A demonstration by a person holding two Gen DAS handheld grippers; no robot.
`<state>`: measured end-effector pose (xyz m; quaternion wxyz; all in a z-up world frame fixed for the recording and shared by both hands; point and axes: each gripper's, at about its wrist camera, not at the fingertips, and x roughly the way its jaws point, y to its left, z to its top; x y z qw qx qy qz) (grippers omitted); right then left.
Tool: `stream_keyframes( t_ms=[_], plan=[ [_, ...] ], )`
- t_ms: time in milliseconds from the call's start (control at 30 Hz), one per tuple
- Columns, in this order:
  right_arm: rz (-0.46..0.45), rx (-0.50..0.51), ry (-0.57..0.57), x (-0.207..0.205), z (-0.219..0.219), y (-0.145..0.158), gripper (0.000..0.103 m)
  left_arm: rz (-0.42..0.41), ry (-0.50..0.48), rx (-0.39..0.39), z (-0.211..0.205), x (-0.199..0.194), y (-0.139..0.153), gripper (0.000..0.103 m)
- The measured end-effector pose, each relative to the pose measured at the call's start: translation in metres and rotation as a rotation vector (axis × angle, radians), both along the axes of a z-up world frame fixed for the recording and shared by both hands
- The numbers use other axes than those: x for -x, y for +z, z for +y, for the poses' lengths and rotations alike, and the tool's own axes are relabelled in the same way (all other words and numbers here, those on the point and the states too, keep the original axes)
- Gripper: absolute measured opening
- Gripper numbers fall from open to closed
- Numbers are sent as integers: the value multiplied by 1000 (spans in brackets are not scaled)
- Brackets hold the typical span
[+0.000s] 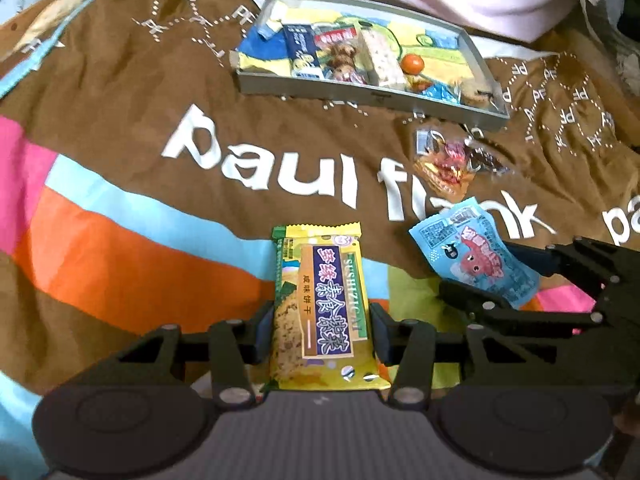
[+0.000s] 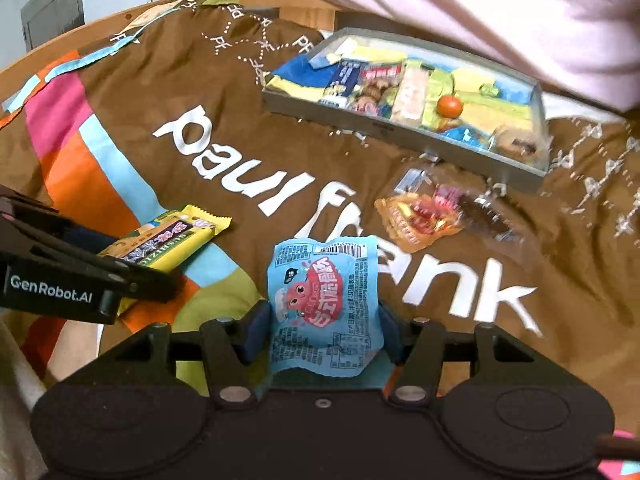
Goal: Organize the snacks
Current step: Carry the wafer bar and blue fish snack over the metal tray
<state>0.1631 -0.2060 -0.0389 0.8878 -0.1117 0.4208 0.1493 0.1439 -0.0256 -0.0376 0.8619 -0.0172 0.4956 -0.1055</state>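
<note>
My left gripper (image 1: 320, 330) is shut on a yellow-green cracker packet (image 1: 320, 300), held above the bedspread; that packet also shows in the right wrist view (image 2: 168, 240). My right gripper (image 2: 320, 330) is shut on a light blue snack packet (image 2: 324, 300) with a red cartoon; that packet also shows in the left wrist view (image 1: 476, 252). A grey tray (image 1: 360, 92), also in the right wrist view (image 2: 400, 130), lies further ahead with several snacks and a small orange (image 1: 412, 64) in it.
An orange-red clear packet (image 1: 444, 168) and a dark wrapped snack (image 2: 484, 216) lie loose on the brown "paul frank" bedspread (image 1: 160, 92) just before the tray. A person in a pale pink top (image 2: 480, 12) is behind the tray.
</note>
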Motion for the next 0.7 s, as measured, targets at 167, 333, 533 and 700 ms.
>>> stream_keyframes(
  t_ms=[167, 333, 533, 700],
  plan=[
    [-22, 6, -17, 3, 0, 12, 58, -7, 44, 49, 7, 1, 10, 53],
    [-58, -8, -29, -5, -5, 36, 58, -69, 93, 80, 12, -6, 26, 53],
    [-172, -17, 7, -25, -17, 69, 58, -237, 162, -32, 3, -24, 47, 53],
    [-264, -56, -4, -55, -32, 76, 59, -345, 179, -20, -5, -53, 62, 53]
  ],
)
